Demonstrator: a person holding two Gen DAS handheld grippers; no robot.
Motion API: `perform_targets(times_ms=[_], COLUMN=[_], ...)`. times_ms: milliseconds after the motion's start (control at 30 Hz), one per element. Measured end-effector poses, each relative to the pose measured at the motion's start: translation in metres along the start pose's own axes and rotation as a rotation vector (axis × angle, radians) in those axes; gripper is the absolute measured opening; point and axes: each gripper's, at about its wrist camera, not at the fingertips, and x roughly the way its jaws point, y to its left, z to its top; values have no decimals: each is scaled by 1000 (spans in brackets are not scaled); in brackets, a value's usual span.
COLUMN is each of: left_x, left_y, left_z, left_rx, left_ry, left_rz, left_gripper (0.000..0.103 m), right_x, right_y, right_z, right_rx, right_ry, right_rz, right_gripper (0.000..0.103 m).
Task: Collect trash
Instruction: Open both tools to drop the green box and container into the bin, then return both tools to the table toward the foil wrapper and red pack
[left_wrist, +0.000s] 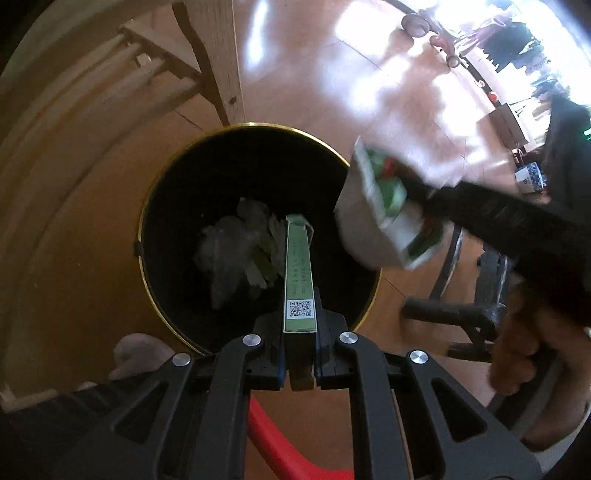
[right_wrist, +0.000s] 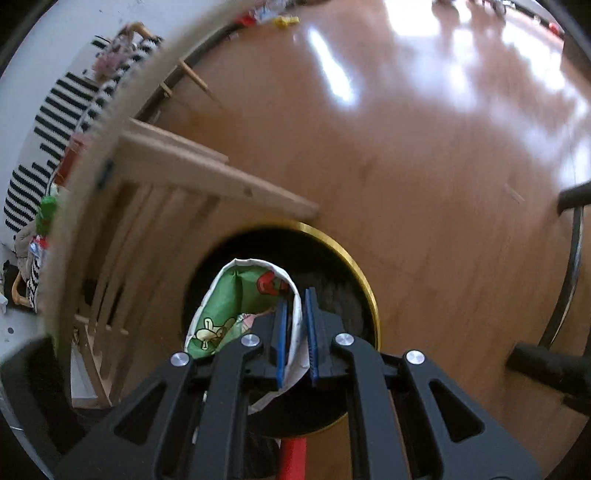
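A black trash bin (left_wrist: 162, 229) with a gold rim stands on the wooden floor, with crumpled pale wrappers (left_wrist: 236, 251) at its bottom. My left gripper (left_wrist: 299, 325) is shut on a narrow green carton (left_wrist: 298, 273) with a QR code, held over the bin's mouth. In the right wrist view my right gripper (right_wrist: 295, 332) is shut on the white edge of a green cartoon-printed paper cup (right_wrist: 236, 306), above the same bin (right_wrist: 364, 291). The left wrist view also shows that cup (left_wrist: 388, 210) blurred at the bin's right rim, with the right gripper's black body behind it.
Pale wooden furniture legs (left_wrist: 218, 62) stand just behind the bin, and a slatted wooden frame (right_wrist: 173, 177) lies left of it. Black metal chair parts (left_wrist: 454, 314) are on the right. A hand (left_wrist: 524, 354) grips the right tool. A red object (left_wrist: 280, 443) lies below the grippers.
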Motion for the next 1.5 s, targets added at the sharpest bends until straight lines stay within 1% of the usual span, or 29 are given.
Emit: perform_targets(times_ms=[100,267,300,400,433,467,500,533,567,600,633,667,700,767,800,833,867,900,967,1033,1067,1100,1167,1200,1300,1400,1500], left_x=[-2,-3,-2,-3,-3,-3,-5,-8,-12,-15,-17,-19,-23,-38,-52,-63,-81,-95,-122,-154,-163,-179,-198,-210,-234,-259,-276], left_y=[2,-1,-2,-5,-7,-8,-10,-11,-12,-14,-16,-20,-24,-31,-34,-36,-36,-35,-25,3,13,38,71,96,156,210,244], left_z=[-2,-4,0,2,2,2,1,-1,-1,-2,-2,-3,-4,-5,-5,-4,-3,-1,2,6,7,7,5,2,-2,-7,-4], left_rx=[-8,-12,-12,0,8,14,14,6,10,17,26,39,52,78,89,95,98,94,68,-13,-44,-112,-195,-251,-375,-484,-539], left_ry=[-2,-6,-9,-8,-7,-8,-15,-35,-53,-63,-69,-62,-79,-137,-184,-213,-263,-306,-385,-463,-482,-517,-550,-566,-576,-586,-594], left_rz=[-9,-8,-10,-15,-15,-9,-9,-14,-25,-32,-36,-21,-12,-2,-3,-2,5,12,24,60,71,98,145,189,293,366,417], left_gripper=[9,9,9,9,11,30,53,99,97,97,97,97,97,97,97,97,97,97,97,97,97,97,97,97,97,97,97], right_x=[6,7,6,4,3,1,0,-4,-11,-19,-26,-34,-43,-59,-70,-78,-87,-97,-105,-106,-105,-104,-101,-97,-85,-72,-64], right_y=[-1,12,13,12,12,12,10,9,8,6,5,6,7,9,11,14,17,25,40,63,76,93,121,139,177,209,234], right_z=[-4,5,7,9,9,9,12,14,16,19,21,23,27,31,33,34,35,38,40,42,42,41,36,35,39,50,57], right_rx=[-3,-17,-17,-12,-14,-16,-14,-12,-3,10,14,2,-13,-31,-39,-44,-51,-69,-108,-182,-221,-271,-350,-396,-468,-502,-526], right_ry=[10,1,-2,2,5,11,14,13,-13,-49,-79,-100,-131,-187,-227,-262,-299,-340,-369,-365,-363,-369,-380,-383,-371,-361,-372], right_rz=[-7,-14,-17,-5,6,22,38,39,42,42,31,29,25,11,-1,-10,-19,-24,-15,1,3,10,30,45,82,102,94], right_gripper=[10,10,10,10,10,11,16,54,98,95,97,97,97,97,97,97,97,97,97,97,97,97,97,97,97,97,97])
